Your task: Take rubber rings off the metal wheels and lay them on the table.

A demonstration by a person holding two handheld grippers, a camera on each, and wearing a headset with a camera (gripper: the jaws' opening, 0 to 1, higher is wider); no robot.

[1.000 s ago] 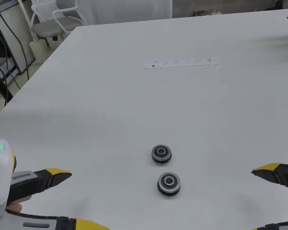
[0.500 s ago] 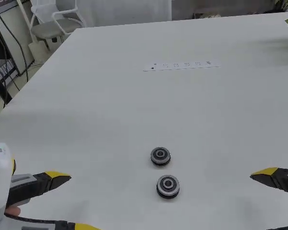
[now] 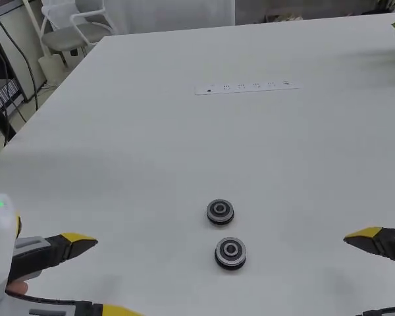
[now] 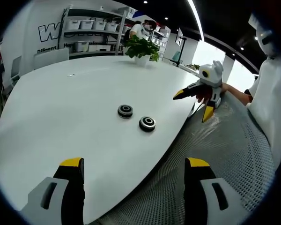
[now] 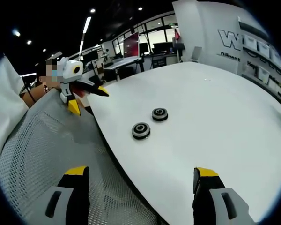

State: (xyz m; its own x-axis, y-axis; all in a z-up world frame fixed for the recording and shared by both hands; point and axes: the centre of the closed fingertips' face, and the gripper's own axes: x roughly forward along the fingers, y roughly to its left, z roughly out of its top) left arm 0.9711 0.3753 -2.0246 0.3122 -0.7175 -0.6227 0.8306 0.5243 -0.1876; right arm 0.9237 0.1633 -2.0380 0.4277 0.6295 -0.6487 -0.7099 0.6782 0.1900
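Unmoved wheels (image 3: pixel 220 212), left gripper (image 4: pixel 134 162), right gripper (image 5: pixel 141 170) agape, "W" lettering (image 4: pixel 49 32)

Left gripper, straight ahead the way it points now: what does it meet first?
Probably the nearer wheel, which sits almost dead ahead between its open jaws. The left gripper may be high enough to pass over it; depth is unclear.
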